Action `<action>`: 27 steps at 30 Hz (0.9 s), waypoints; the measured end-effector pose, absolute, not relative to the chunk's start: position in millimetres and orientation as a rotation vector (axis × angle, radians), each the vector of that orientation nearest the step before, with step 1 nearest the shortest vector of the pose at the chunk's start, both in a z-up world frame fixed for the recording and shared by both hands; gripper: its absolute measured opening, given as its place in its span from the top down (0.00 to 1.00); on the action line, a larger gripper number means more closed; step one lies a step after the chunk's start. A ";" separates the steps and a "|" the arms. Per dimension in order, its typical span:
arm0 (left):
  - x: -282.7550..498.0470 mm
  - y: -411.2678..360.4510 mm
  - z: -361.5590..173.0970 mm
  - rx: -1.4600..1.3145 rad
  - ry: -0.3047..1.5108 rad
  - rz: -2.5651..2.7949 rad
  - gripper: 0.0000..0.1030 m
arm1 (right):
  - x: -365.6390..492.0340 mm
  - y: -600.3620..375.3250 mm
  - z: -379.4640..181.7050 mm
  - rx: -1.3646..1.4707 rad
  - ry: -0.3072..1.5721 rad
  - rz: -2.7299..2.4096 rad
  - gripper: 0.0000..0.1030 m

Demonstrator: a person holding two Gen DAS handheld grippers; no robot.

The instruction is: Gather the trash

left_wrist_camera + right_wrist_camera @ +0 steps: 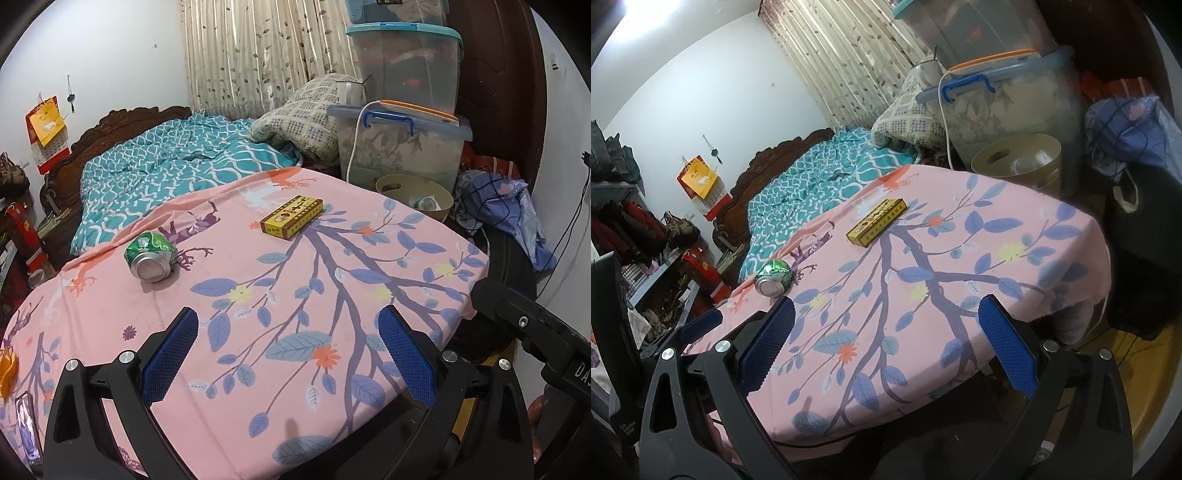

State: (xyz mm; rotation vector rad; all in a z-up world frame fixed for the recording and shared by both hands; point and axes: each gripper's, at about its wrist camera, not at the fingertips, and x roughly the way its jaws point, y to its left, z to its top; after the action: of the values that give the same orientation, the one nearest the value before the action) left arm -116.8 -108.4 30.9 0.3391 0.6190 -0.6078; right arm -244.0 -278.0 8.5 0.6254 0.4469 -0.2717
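The left tongs [288, 354] are spread wide with nothing between the blue pads. The right tongs [886, 343] are spread wide too, and hold nothing. Both hang over the near end of a bed covered by a pink sheet [332, 280] with blue leaves.

A crushed green can [150, 257] lies on its side on the pink sheet, close to the sheet's left edge. A flat yellow box [291, 215] lies farther back, near the middle, well apart from the can. The sheet between the tongs and these two things is bare, so there is open room there.

The sheet drops off at the right edge and at the near edge. Past the far right corner sits a tan bin [413, 195], just beside the bed, with something clear inside that is hard to make out. Behind it stand stacked plastic tubs [402, 147] with a white cord hanging down the front. A teal blanket [166, 155] and a folded checked quilt [303, 114] fill the far half of the bed.

In the left wrist view the right tongs' black arm cuts in at the right edge. A phone [27, 432] at the lower left is partly cut off. The writing on the yellow box is too small to read.
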 end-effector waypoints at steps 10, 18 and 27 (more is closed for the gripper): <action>-115.9 -108.3 29.5 0.317 0.625 -0.560 0.09 | -246.6 -281.8 2.2 0.654 0.441 -0.269 0.04; -120.6 -106.0 31.8 0.312 0.606 -0.508 0.08 | -254.7 -287.4 -1.2 0.679 0.426 -0.271 0.04; -118.3 -114.5 27.1 0.360 0.589 -0.467 0.09 | -253.5 -289.4 -3.2 0.674 0.428 -0.275 0.04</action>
State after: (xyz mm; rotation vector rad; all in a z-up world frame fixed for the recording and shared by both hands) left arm -118.3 -114.5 27.1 0.3603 0.5892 -0.4665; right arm -253.5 -289.4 -3.2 0.6738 0.4279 -0.2747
